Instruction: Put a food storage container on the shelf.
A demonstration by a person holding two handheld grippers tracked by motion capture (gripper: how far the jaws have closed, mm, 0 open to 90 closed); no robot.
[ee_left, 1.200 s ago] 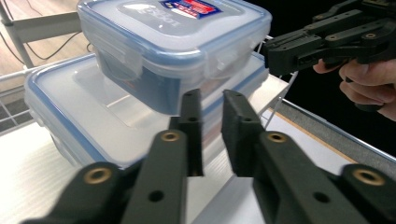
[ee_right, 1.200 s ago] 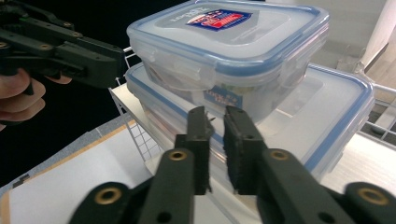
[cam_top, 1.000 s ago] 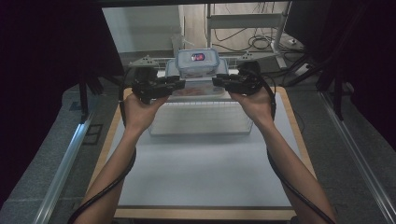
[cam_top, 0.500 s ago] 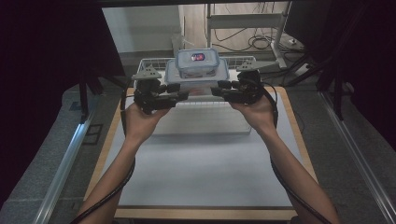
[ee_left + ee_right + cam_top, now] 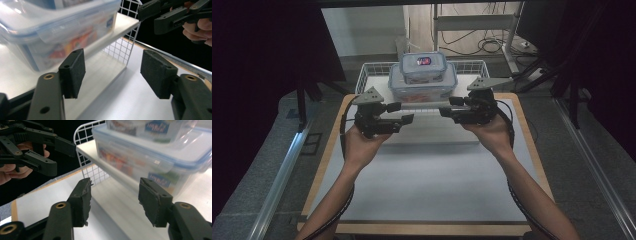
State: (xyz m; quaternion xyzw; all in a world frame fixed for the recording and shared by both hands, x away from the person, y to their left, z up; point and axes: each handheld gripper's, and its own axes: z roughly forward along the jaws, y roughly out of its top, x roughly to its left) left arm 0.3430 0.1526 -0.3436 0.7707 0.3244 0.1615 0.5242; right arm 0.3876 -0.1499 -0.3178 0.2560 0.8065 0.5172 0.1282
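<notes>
Two clear lidded containers with blue seals are stacked in a white wire basket (image 5: 367, 75) at the table's far edge. The large container (image 5: 423, 85) is below and the small container (image 5: 423, 64) sits on top. My left gripper (image 5: 406, 114) and right gripper (image 5: 446, 107) hover just in front of the basket, tips facing each other. Both have just been opening, with nothing between the pads. In the left gripper view the gripper (image 5: 115, 72) faces the large container (image 5: 62, 30) and the basket wire (image 5: 120, 47). In the right gripper view the gripper (image 5: 117, 201) faces the large container (image 5: 150, 157).
A white mat (image 5: 427, 185) covers the wooden table toward the person. Metal rails (image 5: 277, 180) run along both sides, and dark curtains hang left and right. Cables lie on the floor behind the basket. Each gripper view also catches the other gripper (image 5: 172, 15) (image 5: 37, 147).
Both grippers have drawn back from the sides of the stacked containers toward the person and sunk a little. Their jaws have spread apart. The containers stay in the basket.
</notes>
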